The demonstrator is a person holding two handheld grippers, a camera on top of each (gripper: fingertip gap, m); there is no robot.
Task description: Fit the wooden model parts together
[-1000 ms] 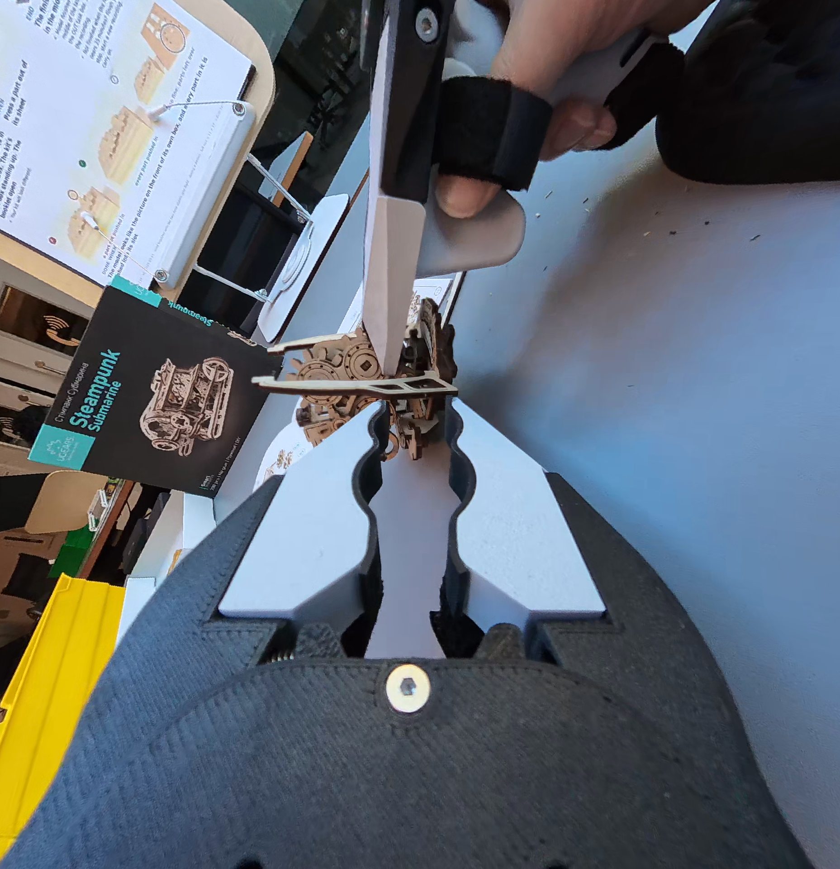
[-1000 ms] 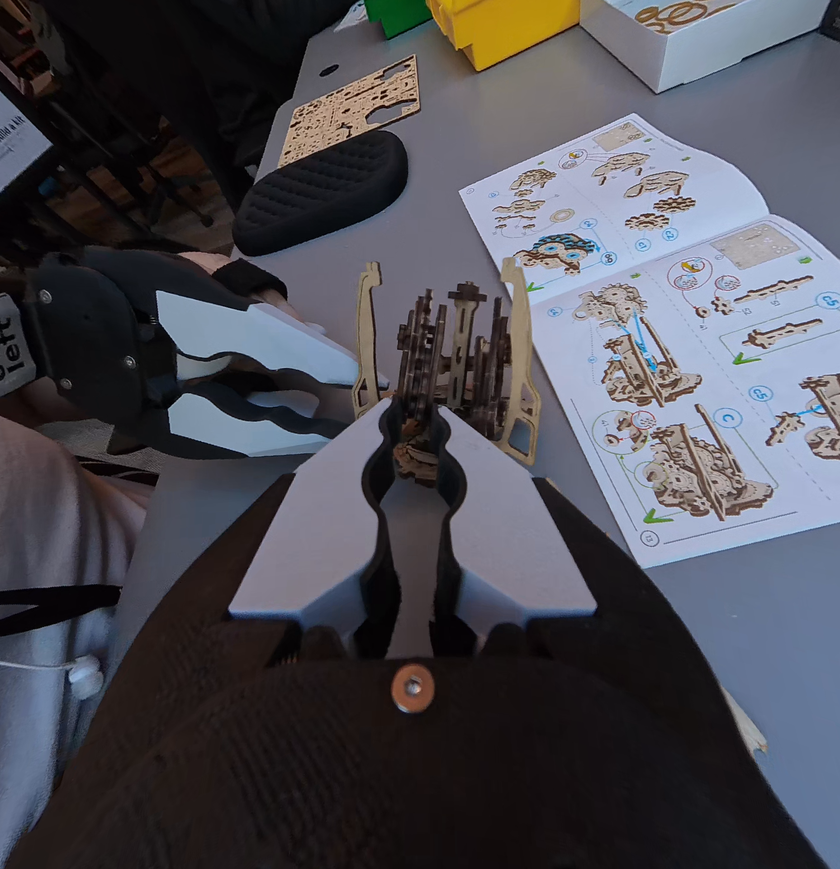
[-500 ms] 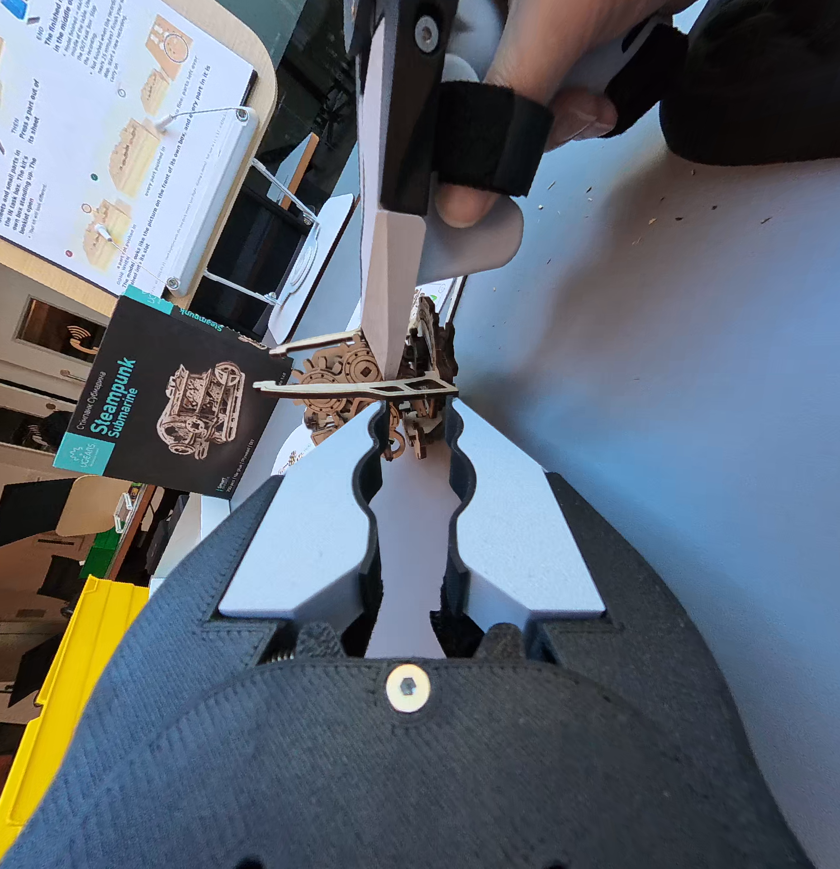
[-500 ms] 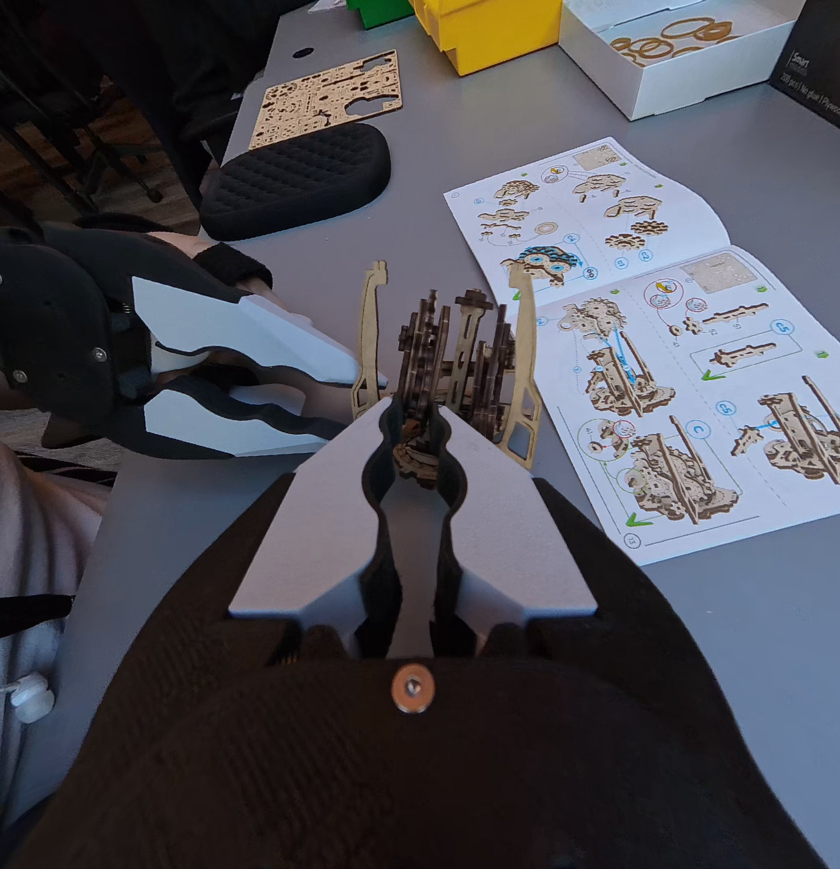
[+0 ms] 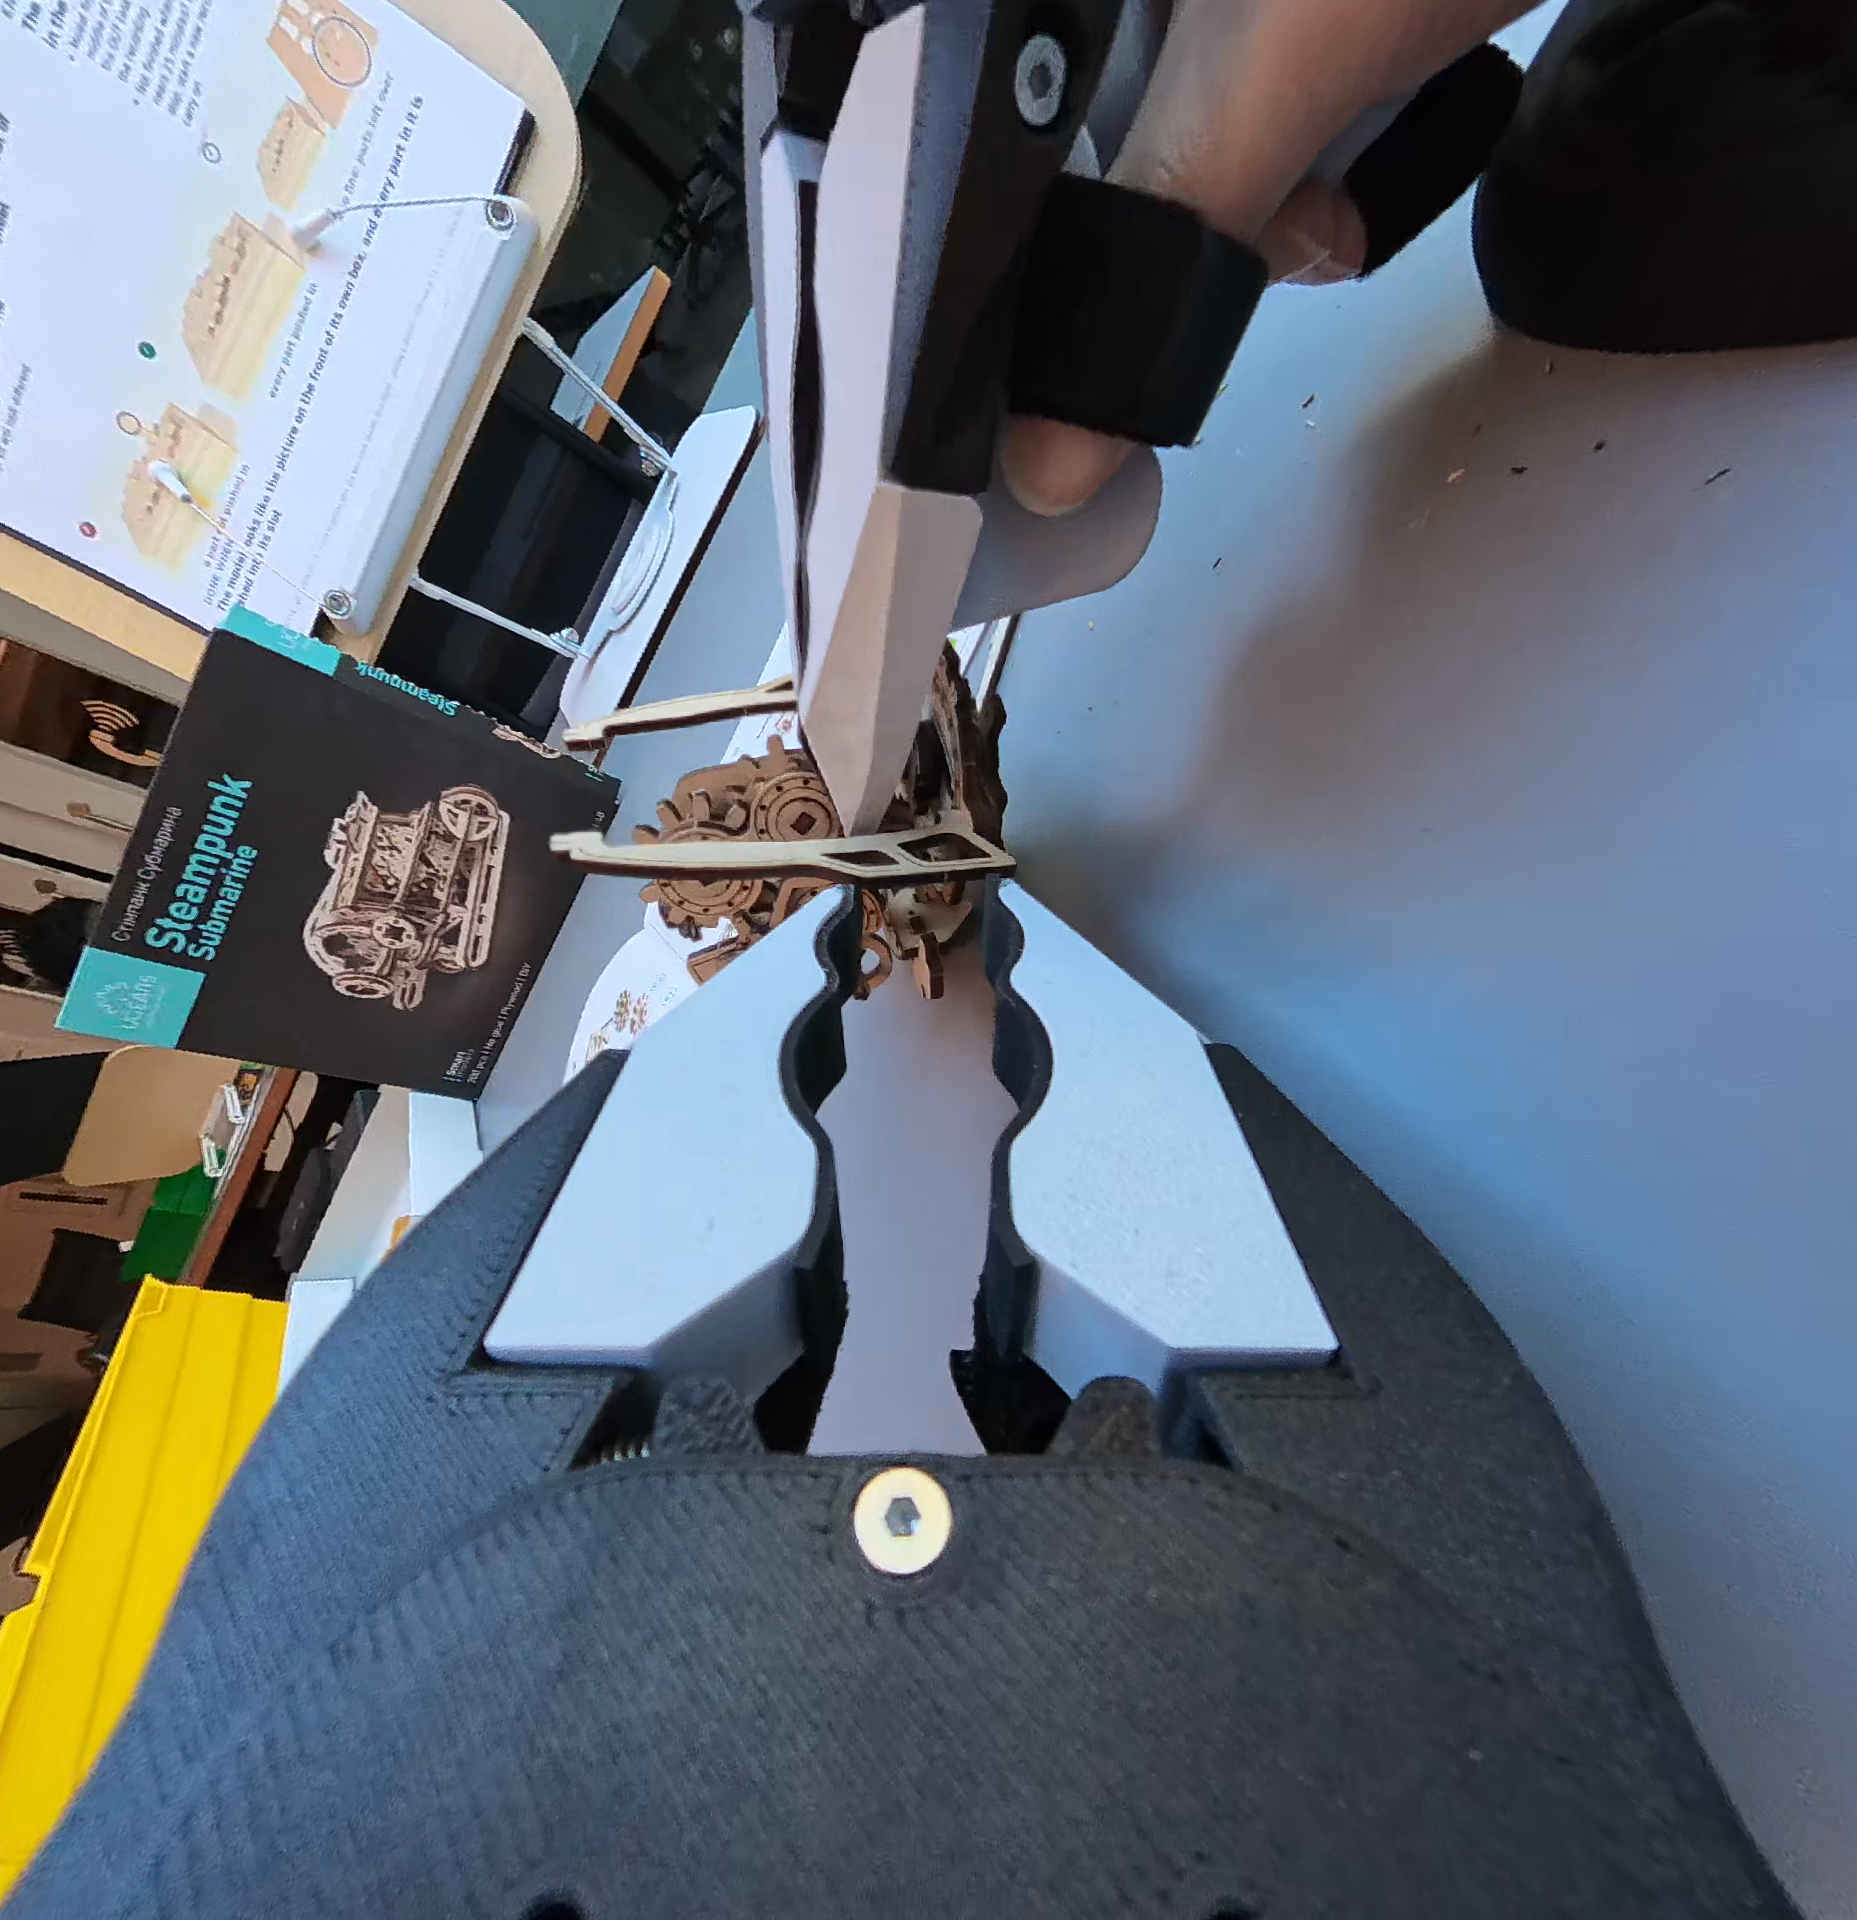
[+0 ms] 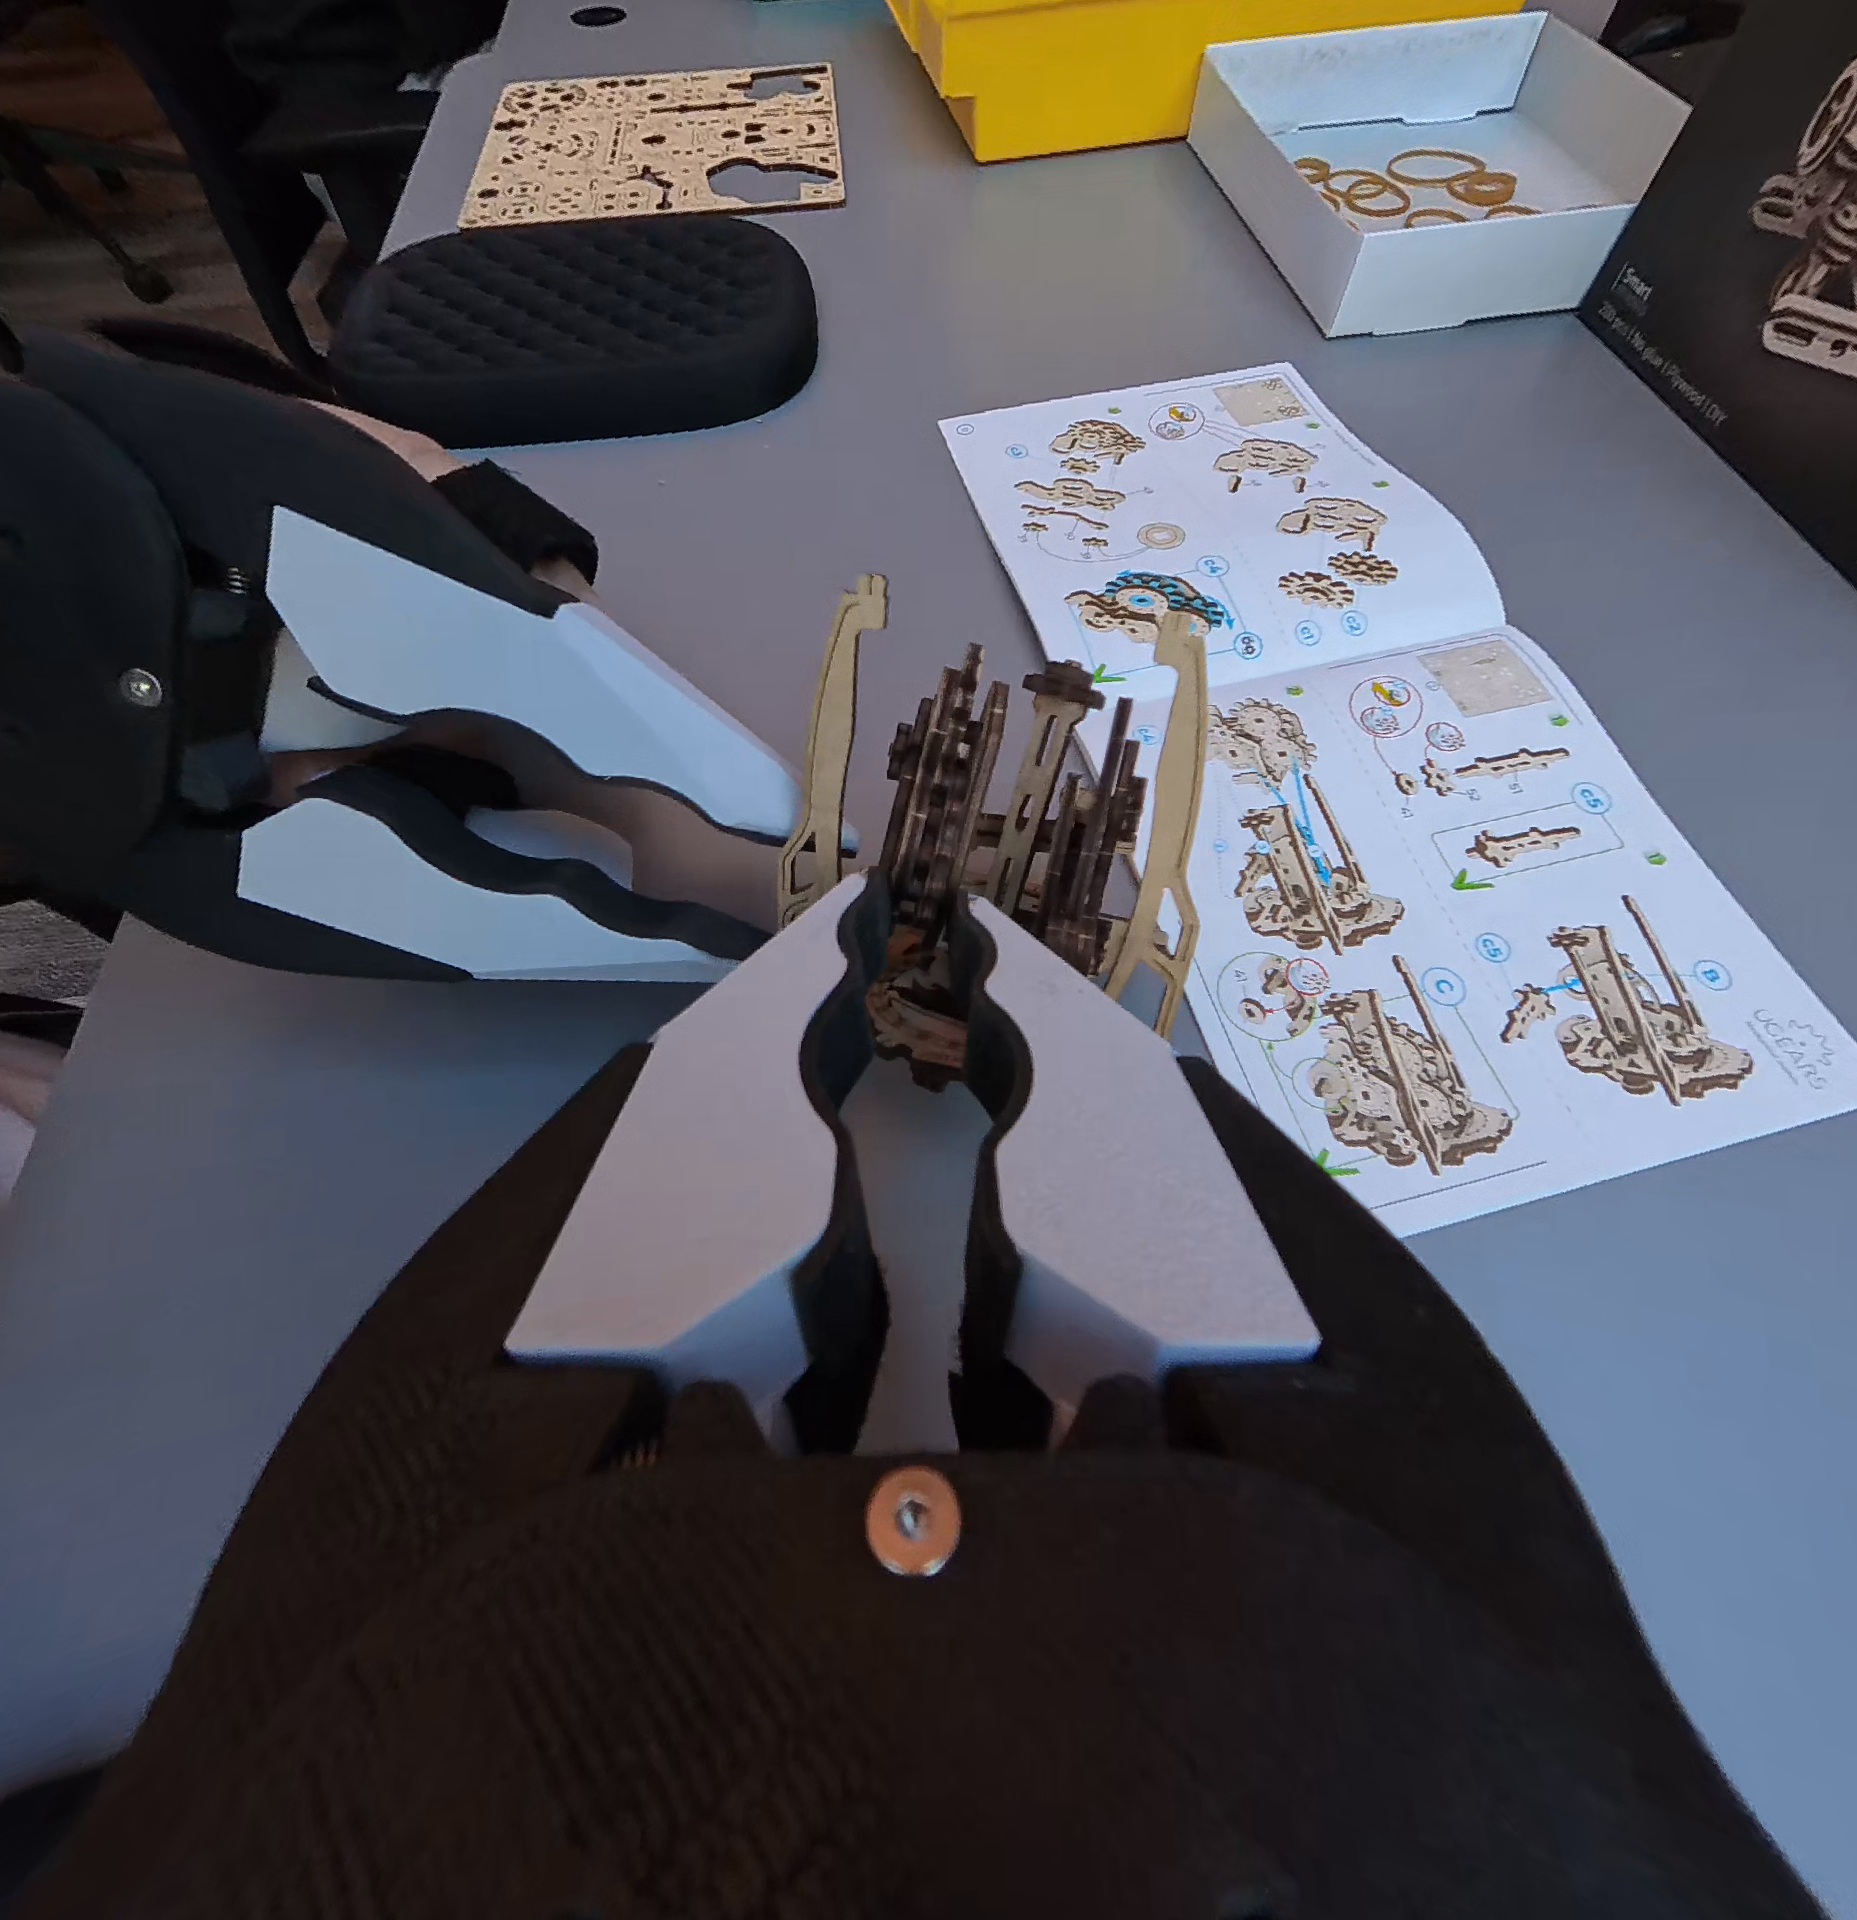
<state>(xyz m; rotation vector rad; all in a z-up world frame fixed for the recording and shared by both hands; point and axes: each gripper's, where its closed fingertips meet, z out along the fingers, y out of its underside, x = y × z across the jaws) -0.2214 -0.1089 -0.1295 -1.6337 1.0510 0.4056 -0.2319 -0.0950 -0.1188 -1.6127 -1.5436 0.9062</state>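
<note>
The wooden model (image 6: 1007, 790), a cluster of dark gears between two pale side arms (image 6: 836, 727), is held just above the grey table (image 6: 280, 1143). My right gripper (image 6: 908, 904) is shut on the model's near gear stack. My left gripper (image 6: 799, 883) comes in from the left, its fingertips closed around the lower end of the left side arm. In the left wrist view my left gripper (image 5: 919, 899) has model parts (image 5: 758, 821) between its tips. The right gripper (image 5: 862, 790) comes down from above onto the pale arm (image 5: 716, 854).
An open instruction booklet (image 6: 1319, 582) lies right of the model. A black pad (image 6: 581, 332), a plywood part sheet (image 6: 654, 145), a yellow bin (image 6: 1059, 73) and a white box of rings (image 6: 1423, 239) lie behind. The black kit box (image 5: 332, 883) stands near a page stand (image 5: 228, 260). The grippers are tip to tip, or close to it.
Both grippers have moved a little forward over the table with the model between them. The right gripper has tilted slightly against the left. Neither grip has changed.
</note>
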